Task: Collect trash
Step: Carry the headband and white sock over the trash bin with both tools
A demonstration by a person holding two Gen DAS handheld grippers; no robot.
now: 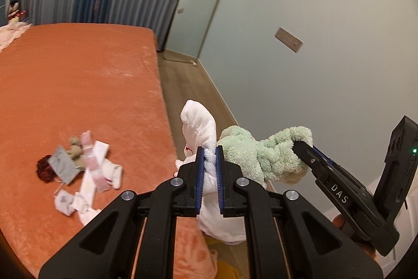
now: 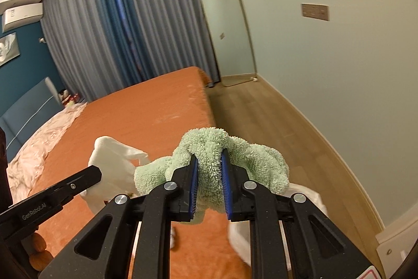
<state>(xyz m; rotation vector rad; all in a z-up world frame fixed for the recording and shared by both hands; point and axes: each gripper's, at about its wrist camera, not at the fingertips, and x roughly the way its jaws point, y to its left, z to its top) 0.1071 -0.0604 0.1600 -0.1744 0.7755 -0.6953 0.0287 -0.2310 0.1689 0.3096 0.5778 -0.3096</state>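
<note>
Two grippers, each clamped on a bundle of cloth, held up over the edge of the bed.

The left gripper [image 1: 209, 152] has its jaws nearly closed on a white cloth [image 1: 199, 122] – the fabric bulges up past the blue pads and hangs down below them. Just beside it, the right gripper [image 2: 209, 157] has its jaws pinched almost together on a fluffy green towel [image 2: 209, 145], which drapes over both sides of the jaws. The two cloths touch where they meet between the grippers. Both hang above the near edge of the bed [image 1: 78, 75], by the strip of wood floor [image 2: 261, 117] along the wall. On the orange bedspread, to the left, lies a heap of scraps [image 1: 86, 169] – crumpled white paper, a pink-and-white wrapper, a grey card, something dark red.
</note>
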